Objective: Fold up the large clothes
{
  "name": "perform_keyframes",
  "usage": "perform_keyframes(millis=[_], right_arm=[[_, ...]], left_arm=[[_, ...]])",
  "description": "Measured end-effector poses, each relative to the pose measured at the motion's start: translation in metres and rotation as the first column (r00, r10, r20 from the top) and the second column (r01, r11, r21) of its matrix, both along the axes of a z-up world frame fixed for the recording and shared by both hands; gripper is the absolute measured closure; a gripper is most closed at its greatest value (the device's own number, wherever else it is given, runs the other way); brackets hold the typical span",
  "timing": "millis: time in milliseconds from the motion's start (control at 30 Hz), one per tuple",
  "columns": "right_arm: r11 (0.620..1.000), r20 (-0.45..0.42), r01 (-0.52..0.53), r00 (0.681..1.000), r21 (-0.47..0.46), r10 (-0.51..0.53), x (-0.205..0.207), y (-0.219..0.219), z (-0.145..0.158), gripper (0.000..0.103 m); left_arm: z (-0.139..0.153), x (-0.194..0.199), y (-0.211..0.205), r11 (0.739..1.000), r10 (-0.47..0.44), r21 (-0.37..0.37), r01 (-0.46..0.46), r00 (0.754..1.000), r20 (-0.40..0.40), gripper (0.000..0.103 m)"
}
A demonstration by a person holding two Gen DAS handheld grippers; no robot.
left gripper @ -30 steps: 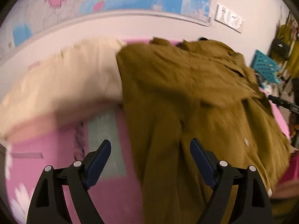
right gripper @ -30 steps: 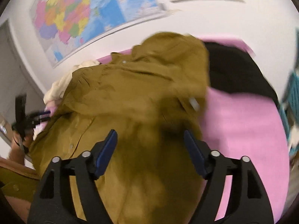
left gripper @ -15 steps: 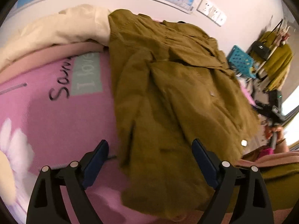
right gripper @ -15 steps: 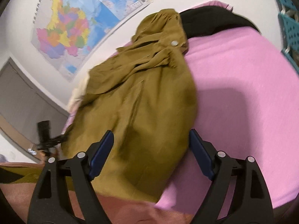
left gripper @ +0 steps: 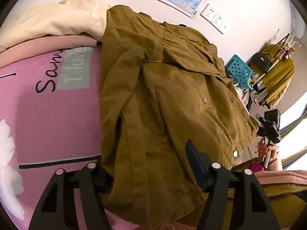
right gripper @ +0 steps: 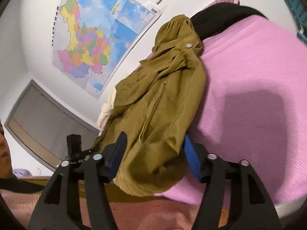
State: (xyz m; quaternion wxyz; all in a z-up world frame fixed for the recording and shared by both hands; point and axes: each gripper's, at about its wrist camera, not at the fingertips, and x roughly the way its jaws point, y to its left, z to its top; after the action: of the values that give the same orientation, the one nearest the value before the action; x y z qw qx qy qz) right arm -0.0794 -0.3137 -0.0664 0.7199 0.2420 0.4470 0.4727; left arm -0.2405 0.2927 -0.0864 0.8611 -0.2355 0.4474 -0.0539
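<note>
An olive-brown jacket [left gripper: 163, 88] with snap buttons lies partly folded on a pink blanket [left gripper: 49, 115]. Its near hem lies between the fingers of my left gripper [left gripper: 147, 170], which is open; the left finger is half hidden under the cloth. In the right wrist view the same jacket [right gripper: 163, 103] runs from the far wall down to my right gripper [right gripper: 153, 157], which is open with the jacket's bunched lower corner lying between its blue pads.
A cream garment [left gripper: 57, 19] and a pink one lie at the back left. A black garment [right gripper: 216, 21] lies at the far end. A blue basket [left gripper: 238, 71] and a clothes rack [left gripper: 274, 72] stand to the right. A map [right gripper: 99, 44] hangs on the wall.
Both grippers have drawn back to the near edge of the jacket and lowered. The hem now lies between each pair of fingers. The jaws stay open.
</note>
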Motion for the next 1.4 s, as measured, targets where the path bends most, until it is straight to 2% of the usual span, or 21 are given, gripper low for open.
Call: perform_keyframes(millis=[67,233,267,300,333,367,433,500,567,700,733,867,967,1000,1067,1133,1167,1200,1233,1300,1400], right_arm=[[1.000,-0.011,0.012,1.000,-0.020,-0.012,-0.003,-0.003,0.001,0.043],[0.997,0.025,-0.023,0.999,-0.080,0.025,-0.010,0.008,0.001,0.043],[0.996,0.022,-0.042,0.999,-0.078,0.044,-0.011,0.015,0.000,0.048],[0.996,0.010,-0.058,0.998,-0.063,0.059,-0.012,0.017,-0.002,0.063],[0.998,-0.029,-0.063,0.998,-0.025,0.063,-0.010,0.019,-0.006,0.074],[0.998,-0.052,-0.059,0.997,0.015,0.059,-0.008,0.017,-0.007,0.081],[0.997,-0.014,-0.030,0.999,0.076,0.031,-0.009,0.008,0.007,0.091],[0.994,0.062,-0.001,0.998,0.110,-0.006,-0.016,-0.002,0.031,0.094],[0.990,0.148,0.016,0.988,0.143,-0.037,-0.027,-0.010,0.063,0.095],[0.984,0.229,-0.019,0.973,0.178,-0.022,-0.043,-0.015,0.091,0.095],[0.987,0.211,-0.027,0.977,0.156,-0.006,-0.041,-0.014,0.084,0.094],[0.996,0.076,-0.014,0.997,0.085,0.007,-0.026,-0.013,0.038,0.069],[0.999,0.011,-0.024,1.000,0.033,0.024,-0.021,-0.008,0.009,0.053],[0.999,0.003,-0.031,1.000,0.023,0.031,-0.022,-0.006,0.004,0.045],[0.999,-0.016,-0.052,0.998,0.010,0.053,-0.023,-0.002,-0.007,0.044],[0.997,-0.014,-0.071,0.997,0.008,0.071,-0.027,0.002,-0.012,0.045],[0.997,-0.016,-0.074,0.997,0.015,0.075,-0.028,0.000,-0.012,0.058],[0.997,-0.012,-0.069,0.998,0.027,0.069,-0.029,0.000,-0.011,0.079],[0.997,-0.007,-0.062,0.998,0.043,0.062,-0.030,-0.003,-0.010,0.090],[0.992,0.006,-0.043,0.999,0.115,0.042,-0.033,-0.013,0.000,0.097],[0.983,0.080,-0.020,0.997,0.181,0.006,-0.041,-0.017,0.029,0.099]], left_arm=[[0.000,0.000,0.003,1.000,0.007,-0.023,-0.007,1.000,0.000,0.039],[0.001,0.005,-0.011,1.000,-0.026,0.017,0.025,1.000,0.014,0.020],[0.001,0.006,-0.013,0.999,-0.023,0.033,0.023,1.000,0.013,0.020],[0.001,0.007,-0.015,0.999,-0.019,0.044,0.019,1.000,0.010,0.022],[0.002,0.007,-0.016,0.998,-0.007,0.059,0.007,1.000,0.006,0.043],[0.002,0.008,-0.014,0.998,0.009,0.064,-0.009,1.000,-0.006,0.057],[0.001,0.007,0.001,0.997,0.075,-0.007,-0.076,0.996,-0.037,0.088],[0.010,0.000,0.010,0.993,0.096,-0.069,-0.096,0.995,-0.002,0.091],[0.026,-0.008,0.009,0.993,0.085,-0.085,-0.081,0.995,0.050,0.091],[0.043,-0.020,0.011,0.990,0.047,-0.136,-0.032,0.993,0.111,0.091],[0.041,-0.020,0.012,0.992,0.047,-0.124,-0.035,0.994,0.098,0.090],[0.007,-0.017,0.016,0.991,0.037,-0.128,-0.039,0.999,-0.022,0.083],[-0.007,-0.014,0.014,0.990,0.010,-0.142,-0.018,0.998,-0.056,0.070],[-0.009,-0.014,0.012,0.988,-0.005,-0.155,-0.003,0.999,-0.051,0.060],[-0.006,-0.012,0.006,0.989,-0.030,-0.149,0.025,0.999,-0.031,0.048],[-0.004,-0.008,-0.003,0.991,-0.054,-0.123,0.051,0.998,-0.025,0.045],[-0.006,-0.007,-0.007,0.992,-0.057,-0.110,0.054,0.998,-0.026,0.046],[-0.006,-0.008,-0.008,0.994,-0.058,-0.099,0.055,0.998,-0.024,0.057],[-0.006,-0.006,-0.009,0.994,-0.058,-0.099,0.055,0.998,-0.027,0.077],[-0.008,-0.005,-0.004,0.993,-0.035,-0.115,0.031,0.999,-0.030,0.091],[0.009,-0.012,0.003,0.988,-0.005,-0.153,0.010,0.999,0.036,0.094]])
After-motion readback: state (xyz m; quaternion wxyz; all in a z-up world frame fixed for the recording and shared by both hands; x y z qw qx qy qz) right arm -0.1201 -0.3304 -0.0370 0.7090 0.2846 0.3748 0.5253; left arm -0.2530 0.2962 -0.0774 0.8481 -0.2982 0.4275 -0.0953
